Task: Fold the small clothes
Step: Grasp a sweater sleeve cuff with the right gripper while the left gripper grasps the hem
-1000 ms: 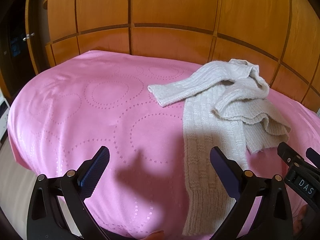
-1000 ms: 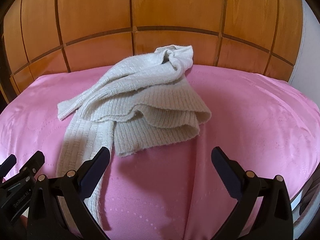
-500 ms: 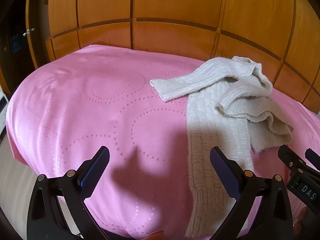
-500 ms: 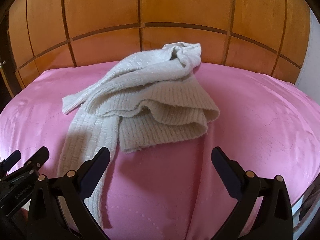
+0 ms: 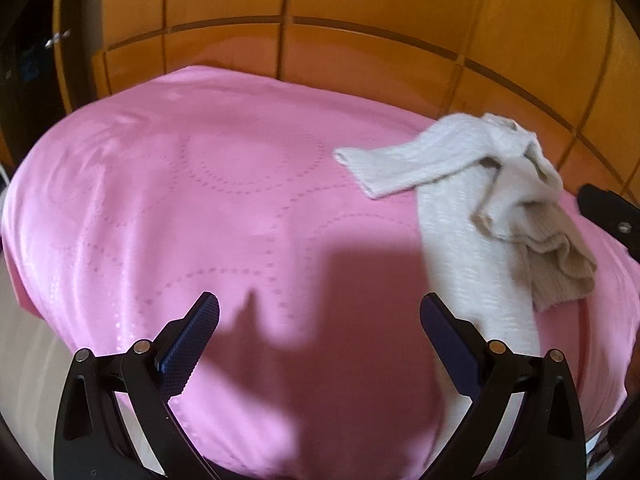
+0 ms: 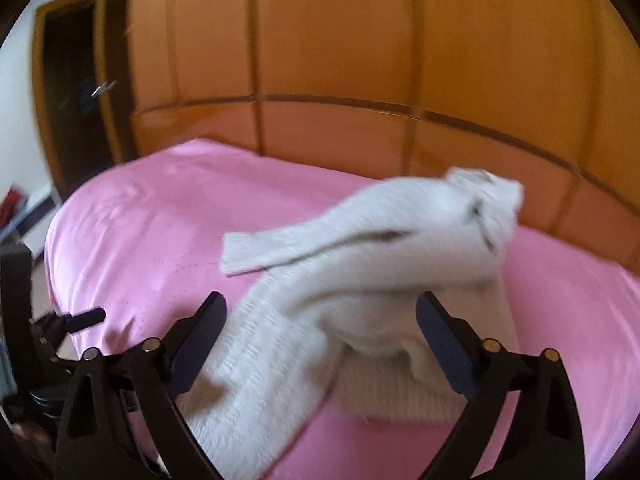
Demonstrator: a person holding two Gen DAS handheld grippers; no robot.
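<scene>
A cream knitted sweater [image 5: 476,208] lies crumpled on the pink bedspread [image 5: 192,216], one sleeve stretched out to the left. My left gripper [image 5: 320,316] stands open over bare spread, left of the sweater, with nothing between its fingers. In the right wrist view the same sweater [image 6: 360,280] fills the middle, and my right gripper [image 6: 320,312] hangs just above its bunched body. Its jaws are wide and closing, the knit lying between them without the pads pressing on it. The right gripper's tip shows at the right edge of the left wrist view.
A wooden panelled headboard wall [image 5: 360,32] runs behind the bed. A dark wooden door [image 6: 76,92] stands at the left. The bed's left edge [image 5: 24,280] drops to a pale floor. The left gripper's body [image 6: 40,320] shows at the left edge.
My right gripper has swung left and rolled, coming over the sweater, which now sits between its fingers. My left gripper has slid left, so the sweater lies further right in its view.
</scene>
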